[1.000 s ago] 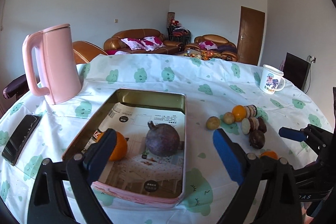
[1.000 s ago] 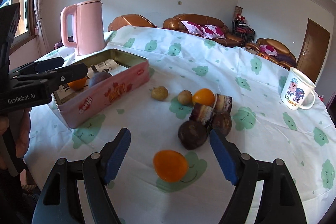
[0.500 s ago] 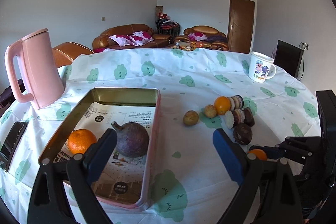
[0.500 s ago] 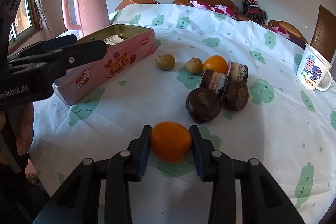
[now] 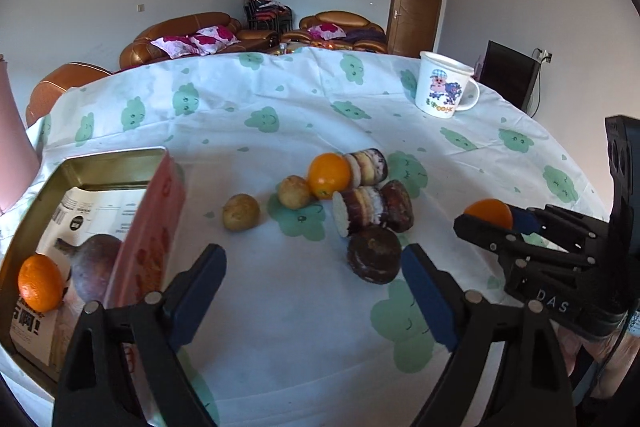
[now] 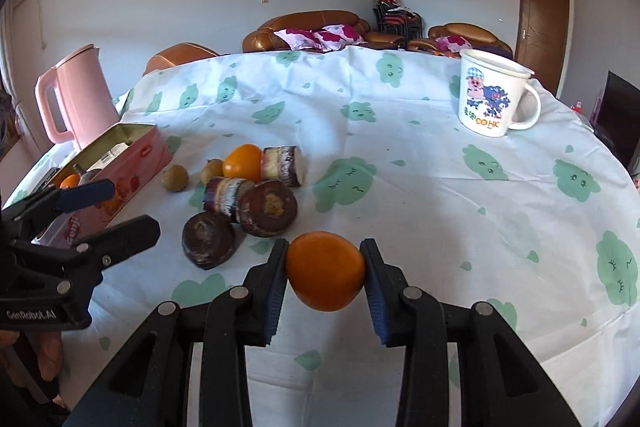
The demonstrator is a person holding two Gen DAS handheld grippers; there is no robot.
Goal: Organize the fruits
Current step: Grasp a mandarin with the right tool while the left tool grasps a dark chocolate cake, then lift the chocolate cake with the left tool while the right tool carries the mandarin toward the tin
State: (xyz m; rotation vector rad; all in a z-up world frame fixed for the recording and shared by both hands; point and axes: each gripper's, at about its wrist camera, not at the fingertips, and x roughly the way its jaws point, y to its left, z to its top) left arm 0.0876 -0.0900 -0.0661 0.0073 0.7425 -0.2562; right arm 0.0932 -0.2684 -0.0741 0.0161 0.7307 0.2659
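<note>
The right tool point(image 6: 323, 277), wide a second ago, now clamps an orange point(image 6: 323, 275), seemingly lifted right of the pink tin point(image 5: 150, 239), while the left tool point(image 5: 310, 301), narrowing slightly, gapes empty.

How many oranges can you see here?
3. One orange in the tin beside a dark purple fruit; one orange in the pile on the tablecloth; one held orange in the right gripper. Others may be hidden.

Your left wrist view looked down along its fingers, close over the bench point(image 5: 304, 327), facing the sofas. Your right wrist view sat just beside it, angled likewise. Both shared the fruit cluster point(image 5: 352, 195) point(image 6: 248, 187) and mug point(image 5: 442, 89) point(image 6: 492, 95).
</note>
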